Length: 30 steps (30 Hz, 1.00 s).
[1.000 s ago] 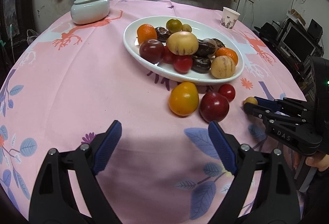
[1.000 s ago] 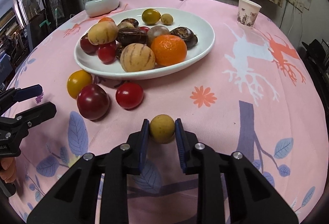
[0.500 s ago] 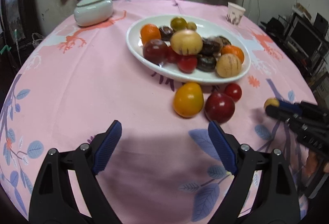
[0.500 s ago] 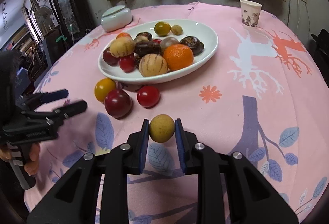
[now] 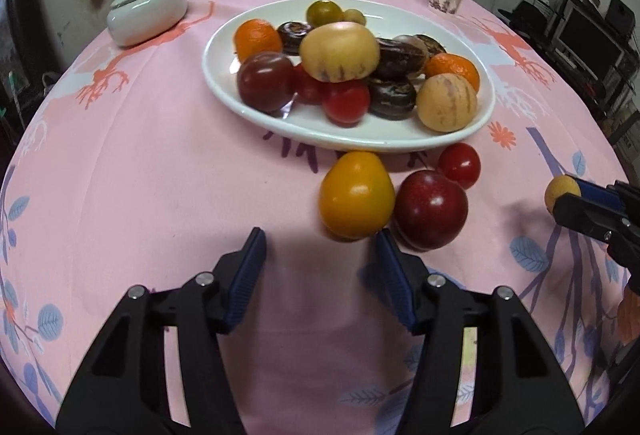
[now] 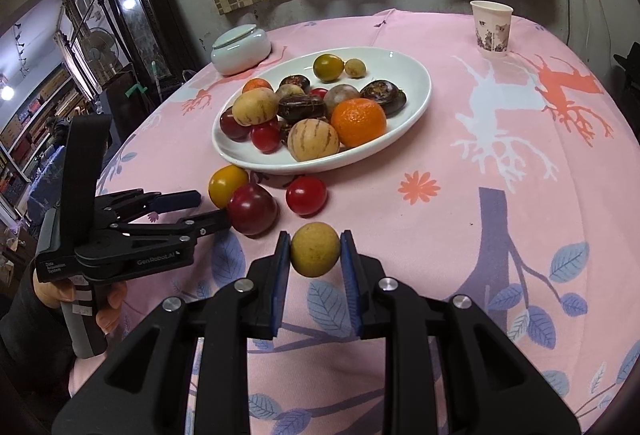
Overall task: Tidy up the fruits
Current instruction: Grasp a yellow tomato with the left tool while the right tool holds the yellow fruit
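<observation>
**Small yellow fruit pinched in the right tongs, left tongs closing near the loose fruit**

Widest of all, the round table under its pink cloth printed with leaves and deer (image 6: pixel 500 163) fills both views. On it sits the white oval ceramic plate (image 6: pixel 416 91), heaped with fruit: oranges, striped pale melons, dark purple shells, red tomatoes, a green one at the back. Behind the plate on its left stands the pale green lidded ceramic jar (image 6: pixel 240 49), and well off on the right the paper cup with a flower print (image 6: pixel 491 29).

Now the left gripper (image 5: pixel 320 267), black with blue pads, pointing down at the cloth: its jaws are closing, nothing between them, only bare cloth. Just beyond its tips lie three loose fruits, all off the plate and close to its near rim. The orange-yellow tomato (image 5: pixel 356 195) is nearest, touching the dark red plum (image 5: pixel 430 209) beside it, and the small red cherry tomato (image 5: pixel 459 165) sits just behind the plum.

Over to the right gripper (image 6: pixel 315 255): pads pressed tight on the small round yellow-brown fruit (image 6: pixel 315 249), held up off the cloth, in front of the plate and apart from the loose three.
</observation>
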Tool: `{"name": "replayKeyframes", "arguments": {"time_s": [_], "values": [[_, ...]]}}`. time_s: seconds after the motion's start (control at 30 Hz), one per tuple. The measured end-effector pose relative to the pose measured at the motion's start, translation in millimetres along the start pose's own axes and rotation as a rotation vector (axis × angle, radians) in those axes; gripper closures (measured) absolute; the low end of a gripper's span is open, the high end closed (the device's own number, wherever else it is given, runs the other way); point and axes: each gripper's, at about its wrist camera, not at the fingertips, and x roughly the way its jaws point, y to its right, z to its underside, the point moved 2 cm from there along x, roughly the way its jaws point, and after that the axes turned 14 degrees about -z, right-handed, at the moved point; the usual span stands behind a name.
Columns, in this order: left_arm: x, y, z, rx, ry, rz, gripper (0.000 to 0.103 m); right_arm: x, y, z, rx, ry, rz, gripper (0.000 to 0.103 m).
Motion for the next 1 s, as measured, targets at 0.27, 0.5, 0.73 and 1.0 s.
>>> {"name": "replayKeyframes", "arguments": {"time_s": [0.27,0.5,0.73,1.0], "values": [[5.0,11.3,-9.1,0.033,0.017,0.008,0.046,4.8,-0.1,1.7,-0.006,-0.019,-0.001,0.078],[6.6,8.1,-13.5,-0.009,0.019,0.048,0.064,6.1,-0.9,2.9,-0.014,-0.025,0.004,0.078],[-14.0,0.0,-0.1,-0.025,0.031,0.063,0.065,3.6,-4.7,2.0,-0.026,-0.016,-0.009,0.078],[-51.0,-6.4,6.3,-0.021,0.087,0.090,0.064,-0.3,-7.8,0.3,-0.033,0.005,0.019,0.078]]}}
